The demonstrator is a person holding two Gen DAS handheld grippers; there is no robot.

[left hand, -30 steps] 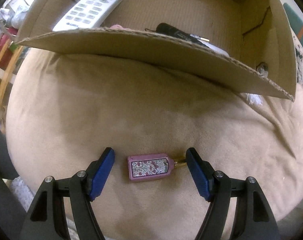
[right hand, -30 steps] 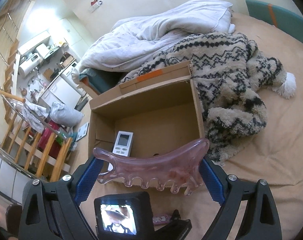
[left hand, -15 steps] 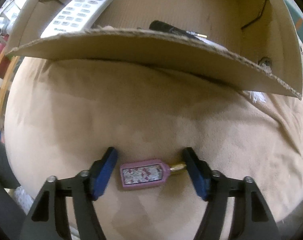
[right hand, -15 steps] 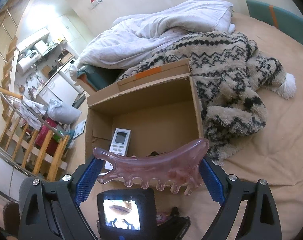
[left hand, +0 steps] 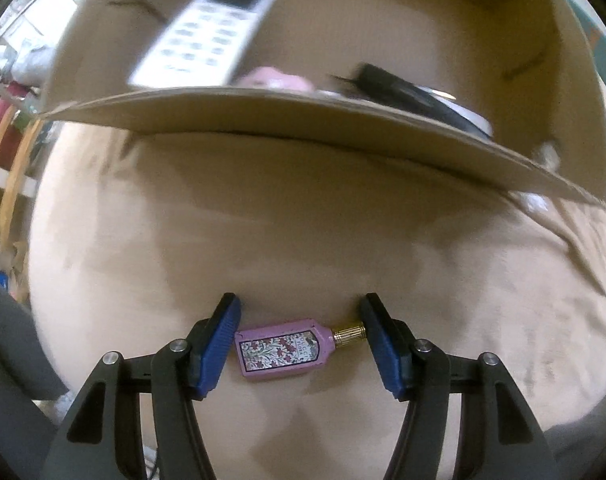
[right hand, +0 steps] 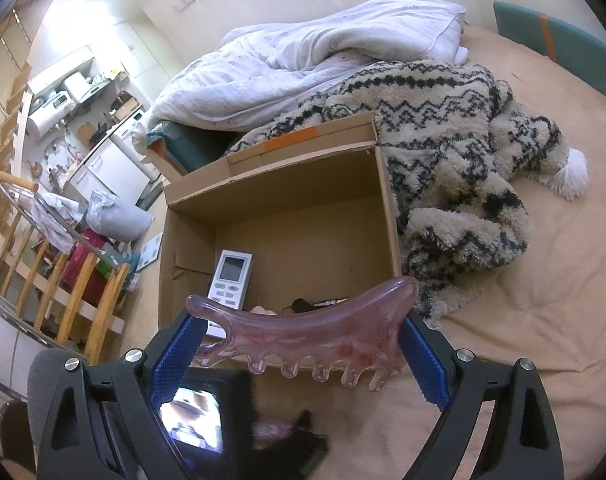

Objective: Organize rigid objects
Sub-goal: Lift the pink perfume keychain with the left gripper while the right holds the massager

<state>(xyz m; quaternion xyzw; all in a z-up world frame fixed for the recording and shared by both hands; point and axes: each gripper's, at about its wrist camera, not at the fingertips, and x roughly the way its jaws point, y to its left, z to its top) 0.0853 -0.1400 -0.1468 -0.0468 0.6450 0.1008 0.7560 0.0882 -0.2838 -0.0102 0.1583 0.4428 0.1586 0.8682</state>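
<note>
At the bottom centre of the left wrist view, the left gripper (left hand: 299, 340) is clamped end to end on a pink bottle (left hand: 283, 349), above the tan bedding (left hand: 303, 240). The right gripper (right hand: 299, 344) grips a pink comb (right hand: 303, 332) at lower centre, before the box (right hand: 387, 200) holding a remote (right hand: 231, 276).

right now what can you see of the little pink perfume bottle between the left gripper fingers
The pink perfume bottle is small, flat and rectangular, with a floral label on its upper face and a ribbed gold cap pointing right. It lies on its side on the tan bedcover, crosswise between the left gripper's blue pads. The cap end meets the right pad and the base meets the left one. The cardboard box sits beyond it.
</note>
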